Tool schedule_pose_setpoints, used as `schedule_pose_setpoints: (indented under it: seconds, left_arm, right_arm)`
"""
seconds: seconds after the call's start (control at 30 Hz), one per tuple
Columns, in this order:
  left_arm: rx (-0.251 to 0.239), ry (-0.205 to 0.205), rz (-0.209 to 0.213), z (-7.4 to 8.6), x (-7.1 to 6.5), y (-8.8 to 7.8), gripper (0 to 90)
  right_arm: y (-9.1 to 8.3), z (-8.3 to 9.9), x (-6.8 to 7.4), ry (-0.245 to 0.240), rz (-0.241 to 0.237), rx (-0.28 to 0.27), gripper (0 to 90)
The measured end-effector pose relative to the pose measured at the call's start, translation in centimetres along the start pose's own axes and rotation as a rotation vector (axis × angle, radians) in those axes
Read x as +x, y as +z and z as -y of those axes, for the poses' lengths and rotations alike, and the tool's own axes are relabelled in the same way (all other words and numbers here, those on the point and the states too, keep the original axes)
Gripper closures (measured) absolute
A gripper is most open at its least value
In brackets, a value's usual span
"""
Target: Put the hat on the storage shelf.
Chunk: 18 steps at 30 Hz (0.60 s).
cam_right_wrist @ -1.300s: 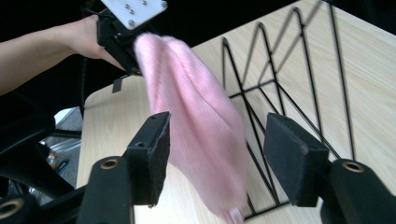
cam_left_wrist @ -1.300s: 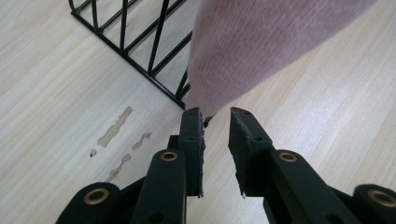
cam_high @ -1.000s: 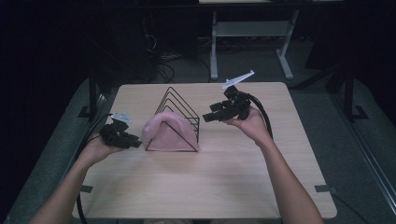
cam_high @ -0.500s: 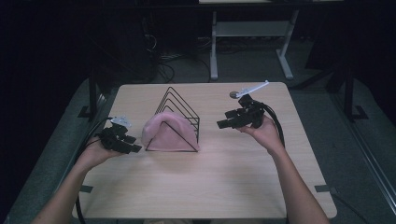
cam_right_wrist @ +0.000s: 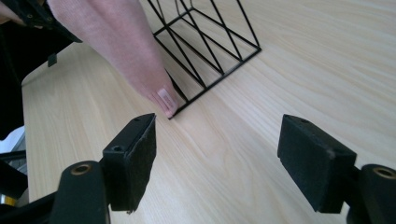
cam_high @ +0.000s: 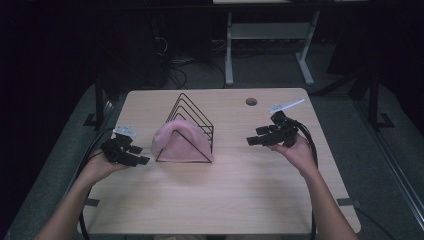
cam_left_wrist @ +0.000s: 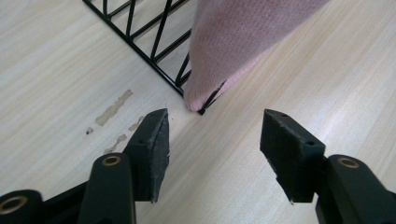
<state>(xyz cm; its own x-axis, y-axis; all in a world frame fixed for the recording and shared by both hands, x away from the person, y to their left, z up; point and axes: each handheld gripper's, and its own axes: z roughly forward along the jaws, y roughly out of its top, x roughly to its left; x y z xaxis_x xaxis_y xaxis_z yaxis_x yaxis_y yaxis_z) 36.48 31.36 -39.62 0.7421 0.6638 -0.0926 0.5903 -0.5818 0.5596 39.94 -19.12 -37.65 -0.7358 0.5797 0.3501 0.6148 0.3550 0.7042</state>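
A pink knitted cloth [cam_high: 180,144] hangs draped over the front of a black wire triangular rack [cam_high: 192,117] in the middle of the wooden table [cam_high: 225,200]. My left gripper [cam_high: 137,157] rests low at the rack's left corner, open; its jaws have just been opening and nothing lies between them. In the left gripper view the cloth's hem [cam_left_wrist: 233,60] and the rack's corner [cam_left_wrist: 201,112] sit just ahead of the gripper [cam_left_wrist: 215,140]. My right gripper [cam_high: 256,137] hovers right of the rack, open and empty. The right gripper view shows the cloth [cam_right_wrist: 116,42] with a small label [cam_right_wrist: 167,99].
A round cable hole [cam_high: 251,101] lies in the table near its far right edge. Pale scuff marks [cam_left_wrist: 112,109] mark the wood by the left gripper. A white desk frame [cam_high: 270,35] stands on the floor beyond the table. Cables trail from both grippers.
The right gripper has moved right and down, away from the rack's top. The left gripper has stayed by the rack's left corner, with its jaws now wider apart and off the cloth.
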Motion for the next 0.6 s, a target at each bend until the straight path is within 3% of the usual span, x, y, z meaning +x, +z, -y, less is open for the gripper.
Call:
schedule_pose_setpoints:
  seconds: [0.3,0.6]
  left_arm:
    - [0.003,-0.016,-0.017,0.6,-0.1,0.4,30.4]
    - [0.003,-0.005,-0.029,0.9,-0.5,0.4,27.9]
  right_arm:
    - [-1.1,2.3,-0.8,0.039,0.028,-0.009,26.1]
    - [-2.1,4.7,-1.6,0.076,0.055,-0.010,25.3]
